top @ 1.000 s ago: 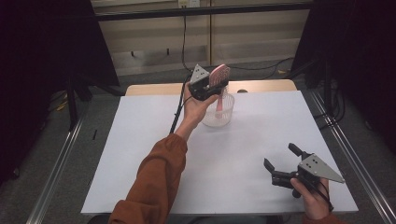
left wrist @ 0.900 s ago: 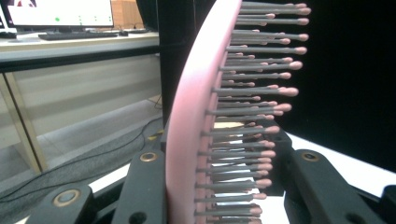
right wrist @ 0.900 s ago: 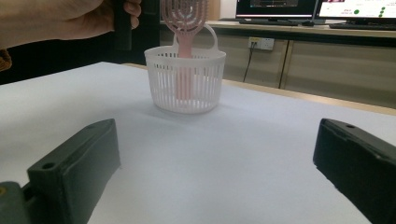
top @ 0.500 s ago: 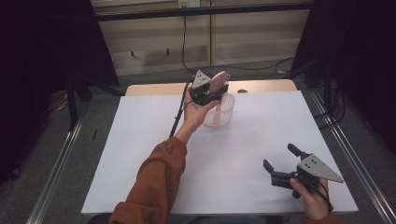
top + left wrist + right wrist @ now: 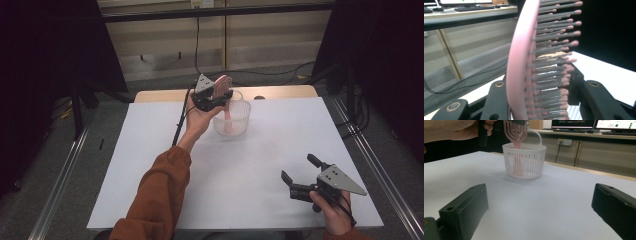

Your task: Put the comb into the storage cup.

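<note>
A pink hairbrush (image 5: 222,90) stands upright with its handle down inside a white slatted basket (image 5: 233,119) at the far middle of the table. My left gripper (image 5: 216,94) is shut on the brush's head just above the basket rim. In the left gripper view the pink brush (image 5: 524,70) and its bristles sit between the two black jaws. In the right gripper view the basket (image 5: 525,161) holds the brush (image 5: 516,135) in front of me. My right gripper (image 5: 299,175) hovers open over the near right of the table, holding nothing.
A white sheet (image 5: 240,165) covers the table, with a wooden strip (image 5: 280,93) along the far edge. Metal rails (image 5: 380,165) run beside the table. A black cable (image 5: 180,120) trails from the left gripper.
The left gripper with the brush has shifted slightly up and back over the basket. The right gripper has barely moved.
</note>
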A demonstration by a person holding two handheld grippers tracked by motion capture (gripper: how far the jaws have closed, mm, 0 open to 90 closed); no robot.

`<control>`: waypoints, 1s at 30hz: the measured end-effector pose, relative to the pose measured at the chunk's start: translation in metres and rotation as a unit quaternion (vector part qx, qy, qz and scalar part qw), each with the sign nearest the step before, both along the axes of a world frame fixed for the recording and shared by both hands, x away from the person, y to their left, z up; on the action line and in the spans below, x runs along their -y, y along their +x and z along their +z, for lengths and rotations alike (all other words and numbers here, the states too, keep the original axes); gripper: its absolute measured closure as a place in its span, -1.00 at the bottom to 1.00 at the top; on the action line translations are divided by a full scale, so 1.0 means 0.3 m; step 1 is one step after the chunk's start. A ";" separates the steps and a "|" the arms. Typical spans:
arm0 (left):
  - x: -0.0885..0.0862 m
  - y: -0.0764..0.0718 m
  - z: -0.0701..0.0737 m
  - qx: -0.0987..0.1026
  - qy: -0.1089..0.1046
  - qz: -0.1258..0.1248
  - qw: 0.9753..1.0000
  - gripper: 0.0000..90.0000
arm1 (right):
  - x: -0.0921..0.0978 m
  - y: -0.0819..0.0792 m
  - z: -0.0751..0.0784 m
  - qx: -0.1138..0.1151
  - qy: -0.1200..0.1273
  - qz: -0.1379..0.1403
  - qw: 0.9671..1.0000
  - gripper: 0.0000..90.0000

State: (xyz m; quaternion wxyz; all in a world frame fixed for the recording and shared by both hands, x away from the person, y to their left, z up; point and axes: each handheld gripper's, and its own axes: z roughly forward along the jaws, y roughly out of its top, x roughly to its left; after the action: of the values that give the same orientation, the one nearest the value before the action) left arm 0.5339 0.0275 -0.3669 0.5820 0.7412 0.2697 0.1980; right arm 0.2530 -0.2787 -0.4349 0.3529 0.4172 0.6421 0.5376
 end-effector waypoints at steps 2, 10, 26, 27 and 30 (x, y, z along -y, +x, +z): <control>-0.010 0.002 -0.001 -0.003 0.003 0.001 1.000 0.28 | 0.000 0.001 0.000 0.000 0.000 -0.001 1.000 -1.00; -0.034 0.013 -0.003 -0.012 0.018 0.006 1.000 0.20 | -0.001 0.001 -0.001 -0.001 -0.001 0.000 1.000 -1.00; -0.076 0.027 -0.016 -0.032 0.021 0.014 0.999 -0.03 | -0.007 0.009 -0.009 -0.011 -0.007 0.012 1.000 -0.99; -0.078 0.027 -0.017 -0.034 0.023 0.017 0.999 -0.08 | -0.008 0.008 -0.009 -0.013 -0.007 0.014 1.000 -0.99; -0.086 0.029 -0.022 -0.032 0.027 0.020 0.999 -0.13 | -0.007 0.009 -0.010 -0.013 -0.006 0.016 1.000 -0.99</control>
State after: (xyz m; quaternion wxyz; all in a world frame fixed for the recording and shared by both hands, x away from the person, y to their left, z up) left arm 0.5426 0.0532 -0.3735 0.5485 0.7571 0.2975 0.1933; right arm 0.2557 -0.2766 -0.4379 0.3387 0.4120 0.6564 0.5335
